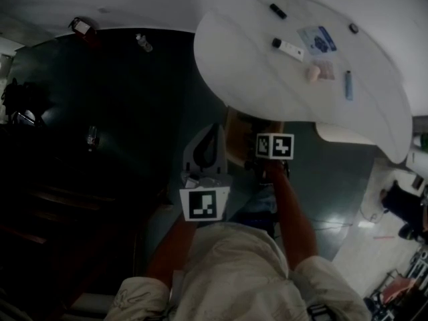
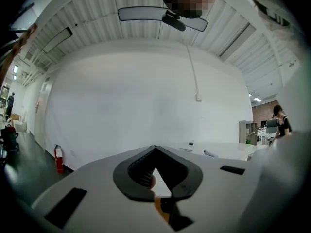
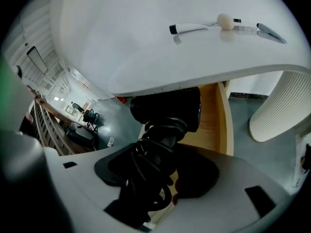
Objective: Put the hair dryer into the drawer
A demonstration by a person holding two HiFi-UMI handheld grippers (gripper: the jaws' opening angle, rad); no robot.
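Note:
A black hair dryer (image 3: 167,109), its cord wound round the handle, sits between the jaws of my right gripper (image 3: 158,154), which is shut on the handle. The dryer's barrel hangs just over the open wooden drawer (image 3: 216,123) under the edge of the white table (image 3: 204,57). In the head view the drawer (image 1: 235,138) shows below the table rim, with the right gripper's marker cube (image 1: 275,146) beside it. My left gripper (image 2: 155,149) is shut with nothing in it and points up toward a white wall. It is left of the drawer (image 1: 207,154).
On the table (image 1: 254,72) lie a marker pen (image 1: 287,48), a blue packet (image 1: 317,39), a beige egg-shaped thing (image 1: 313,73) and a blue tube (image 1: 348,84). A ribbed white table leg (image 3: 277,110) stands right of the drawer. The floor is dark, with a fire extinguisher (image 1: 81,27) far left.

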